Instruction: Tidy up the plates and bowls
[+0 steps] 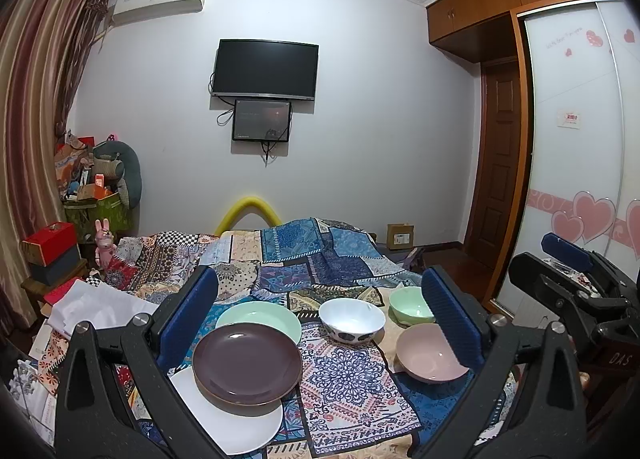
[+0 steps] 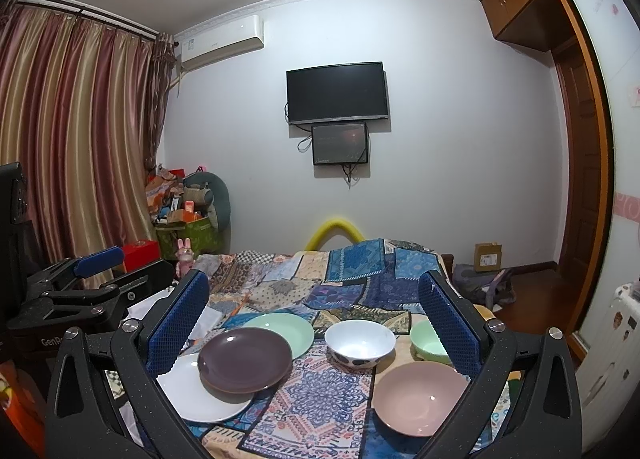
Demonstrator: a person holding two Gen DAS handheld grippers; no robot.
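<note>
Both grippers hover level above the near end of a bed covered with a patchwork patterned quilt, pointing toward the far wall. The left gripper has its jaws spread wide with nothing between them, its blue ribbed pads framing the crockery; the right gripper is likewise wide apart and empty. Each gripper shows at the edge of the other's view.

Taking the white bowl with dark blotches on its outside as the landmark: left of it lies a round pale green plate, and nearer than that a dark brown glazed plate rests partly on top of a flat white plate. Right of the white bowl sits a small pale green bowl, and nearer and to the right a wide pink bowl. None of the bowls touch one another.

The brown plate hides much of the white plate, and overlaps the near rim of the green plate in both views. The right gripper's pad cuts off the green bowl's right side. Something yellowish shows just beyond that pad, too hidden to identify.

Bare quilt lies between the white bowl and the brown plate, and open quilt stretches beyond the white bowl to the bed's far end. The pink bowl sits close to the bed's right edge.
</note>
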